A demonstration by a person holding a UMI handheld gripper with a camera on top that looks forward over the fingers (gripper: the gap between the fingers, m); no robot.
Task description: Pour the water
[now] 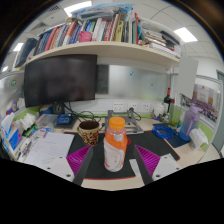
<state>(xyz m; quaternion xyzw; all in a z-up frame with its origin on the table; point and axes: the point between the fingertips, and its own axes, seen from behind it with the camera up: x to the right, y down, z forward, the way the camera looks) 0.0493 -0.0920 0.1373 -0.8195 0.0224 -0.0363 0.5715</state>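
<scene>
Worktop (45, 152): a pale desk surface is seen across the lower half of the frame, crowded with papers and small items at the left and right.
Room: an office is shown; a dark monitor (60, 78) stands at the left centre, a shelf (100, 48) packed with books runs across the top, and ceiling lights are seen at the upper edge.
Bottle (116, 147): it is placed at the lower centre of the frame, between the two fingers; an orange cap and orange label are seen on a clear body.
Bottle axis: the long axis is upright, with the cap pointing up toward the shelf.
Mug (89, 131): a dark patterned mug is seen just left of the bottle, slightly behind it, mouth upward.
Gripper (115, 160): the magenta pads (78, 157) are spread wide either side of the bottle; whether the bottle is pressed by them cannot be told.
Blue items (188, 125): they are seen at the right centre on the worktop.
</scene>
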